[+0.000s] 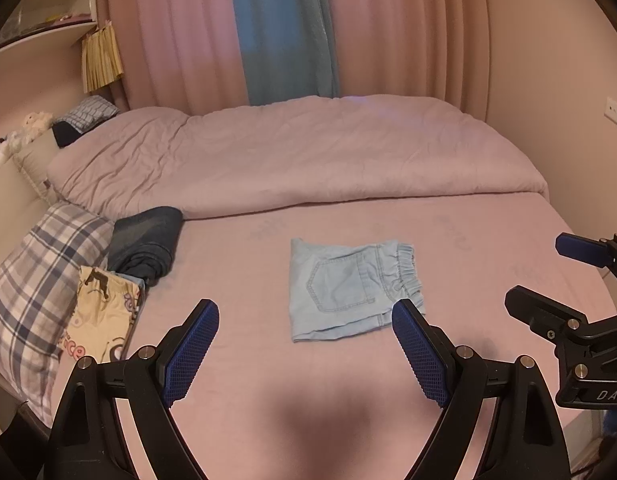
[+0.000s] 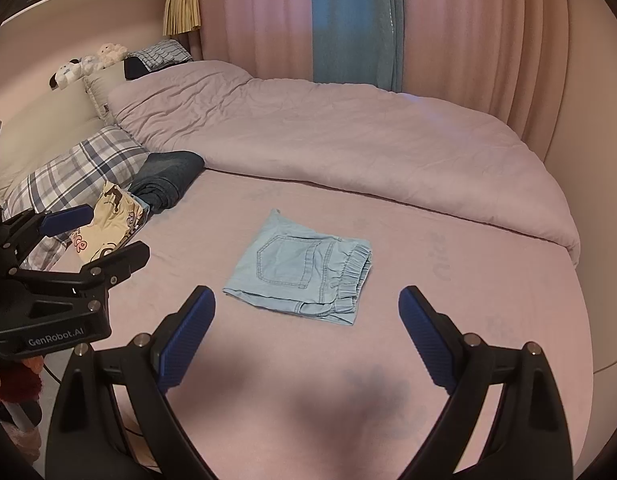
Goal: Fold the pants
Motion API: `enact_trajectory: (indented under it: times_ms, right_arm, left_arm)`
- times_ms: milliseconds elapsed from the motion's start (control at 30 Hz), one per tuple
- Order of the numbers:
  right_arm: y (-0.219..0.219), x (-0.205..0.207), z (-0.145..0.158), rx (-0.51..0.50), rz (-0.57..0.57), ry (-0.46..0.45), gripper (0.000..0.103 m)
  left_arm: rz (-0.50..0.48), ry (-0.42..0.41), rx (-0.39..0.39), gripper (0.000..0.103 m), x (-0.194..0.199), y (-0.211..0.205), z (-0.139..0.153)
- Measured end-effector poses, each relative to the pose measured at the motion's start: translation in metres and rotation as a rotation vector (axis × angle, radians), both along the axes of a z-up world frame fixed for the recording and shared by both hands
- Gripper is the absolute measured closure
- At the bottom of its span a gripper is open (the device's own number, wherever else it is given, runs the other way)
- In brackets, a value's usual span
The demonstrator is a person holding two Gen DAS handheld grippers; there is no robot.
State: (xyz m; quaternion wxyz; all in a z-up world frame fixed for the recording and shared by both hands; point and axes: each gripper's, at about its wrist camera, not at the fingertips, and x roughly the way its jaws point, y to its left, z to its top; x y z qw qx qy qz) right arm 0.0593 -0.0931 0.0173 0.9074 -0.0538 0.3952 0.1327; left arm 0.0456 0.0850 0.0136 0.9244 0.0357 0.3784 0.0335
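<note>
Folded light denim pants on bed sheet; dark jeans, plaid pillow far left; left gripper and right gripper: jaws spread wide, empty

Pink curtains behind pink bed

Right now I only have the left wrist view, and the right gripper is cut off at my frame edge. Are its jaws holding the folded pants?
Observer: No. The right gripper has its jaws wide apart and empty. The light blue denim pants lie folded on the pink sheet beyond them.
Operator: My own jaw hides the waistband corner. Is it tidy?
Observer: Mostly. The elastic waistband layers are stacked, with the lower one peeking out slightly at the near corner.
Operator: And the left gripper from outside?
Observer: The left gripper has open jaws holding nothing, well left of the pants, in front of the cartoon-print cloth.
</note>
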Motion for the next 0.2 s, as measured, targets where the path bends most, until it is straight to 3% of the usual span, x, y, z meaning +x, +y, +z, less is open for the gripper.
enact_trajectory:
  times_ms: [200]
  right_arm:
    - [-0.001, 0.0016, -0.0009, 0.001, -0.004, 0.001, 0.009]
  left_arm:
    - [-0.003, 0.009, -0.002, 0.015, 0.0045, -0.002, -0.0018]
